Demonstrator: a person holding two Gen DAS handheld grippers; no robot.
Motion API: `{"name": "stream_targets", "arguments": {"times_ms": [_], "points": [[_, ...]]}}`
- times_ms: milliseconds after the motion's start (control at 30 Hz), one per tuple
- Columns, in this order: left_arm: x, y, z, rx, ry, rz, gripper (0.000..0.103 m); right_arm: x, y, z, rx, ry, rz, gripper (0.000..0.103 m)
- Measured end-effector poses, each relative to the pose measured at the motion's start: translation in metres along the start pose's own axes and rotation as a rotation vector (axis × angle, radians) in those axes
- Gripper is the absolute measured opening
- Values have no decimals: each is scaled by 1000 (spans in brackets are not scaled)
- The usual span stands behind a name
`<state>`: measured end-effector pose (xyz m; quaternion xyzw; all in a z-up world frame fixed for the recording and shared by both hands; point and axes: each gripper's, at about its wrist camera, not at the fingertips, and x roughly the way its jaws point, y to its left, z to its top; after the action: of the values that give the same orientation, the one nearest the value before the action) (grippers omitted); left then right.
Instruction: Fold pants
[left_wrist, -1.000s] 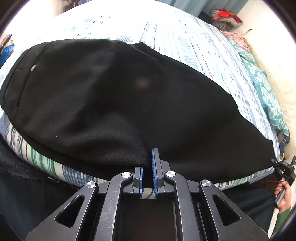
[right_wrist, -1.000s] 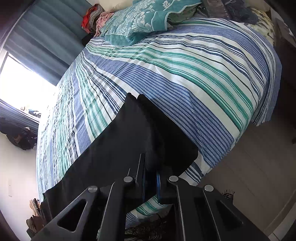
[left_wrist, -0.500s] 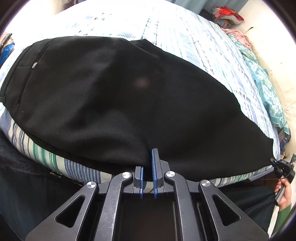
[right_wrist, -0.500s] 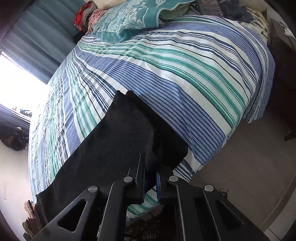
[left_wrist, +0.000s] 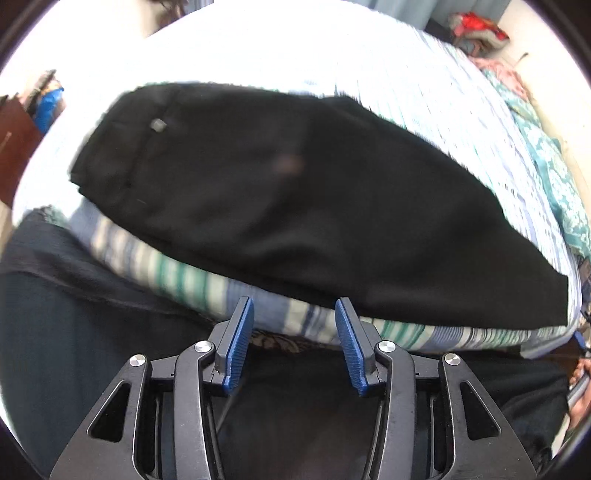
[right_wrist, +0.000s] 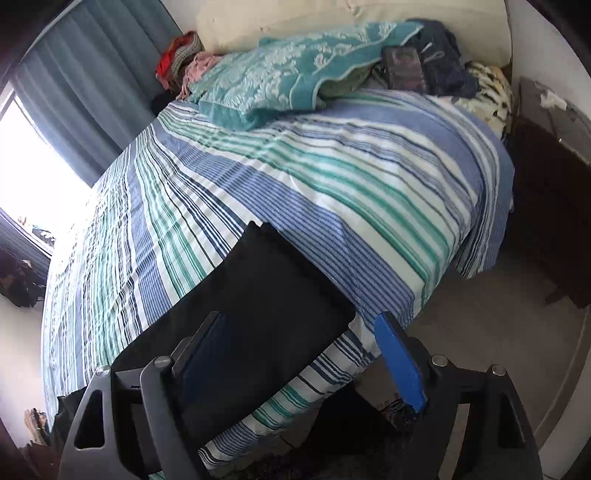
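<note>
Black pants (left_wrist: 295, 192) lie lengthwise along the near edge of the striped bed (left_wrist: 177, 273), waistband and a small button at the left, leg ends at the right. My left gripper (left_wrist: 293, 310) hovers just off the bed edge with its jaws opening. Nothing is between its blue pads (left_wrist: 240, 332), and only bedspread shows in the gap. In the right wrist view the leg ends (right_wrist: 266, 314) rest flat on the bed corner. My right gripper (right_wrist: 299, 317) is above them with its jaws opening wide, and its pads (right_wrist: 399, 362) stand clear of the cloth.
A teal patterned blanket (right_wrist: 288, 77) and a pile of clothes (right_wrist: 177, 59) sit at the head of the bed. A dark nightstand (right_wrist: 550, 229) stands beside the bed on grey floor (right_wrist: 480, 332). Blue curtains (right_wrist: 85, 92) hang beside a bright window. A person's hand (left_wrist: 578, 391) shows at the right edge.
Both grippers were shut on the pants' near edge. Now both have let go, spread their jaws and drawn up and back from the bed. The pants lie released on the bedspread.
</note>
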<state>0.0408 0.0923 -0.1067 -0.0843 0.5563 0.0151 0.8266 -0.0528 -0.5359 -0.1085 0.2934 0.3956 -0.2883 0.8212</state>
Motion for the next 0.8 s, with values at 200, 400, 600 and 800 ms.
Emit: {"name": "stream_targets", "arguments": {"times_ms": [200,400,600,800], "points": [[-12,-20,58,93,-232,-23,83,-44,49,-22,-107,-154,34,85],[43,-53,102,244,-318,23,83,-16,125,-72,-166,-80,231,87],[97,-15,78,97,-169,153,91,21,175,-118,-397,76,271,87],[84,-7,70,78,-151,144,95,59,170,-129,-398,202,236,88]]}}
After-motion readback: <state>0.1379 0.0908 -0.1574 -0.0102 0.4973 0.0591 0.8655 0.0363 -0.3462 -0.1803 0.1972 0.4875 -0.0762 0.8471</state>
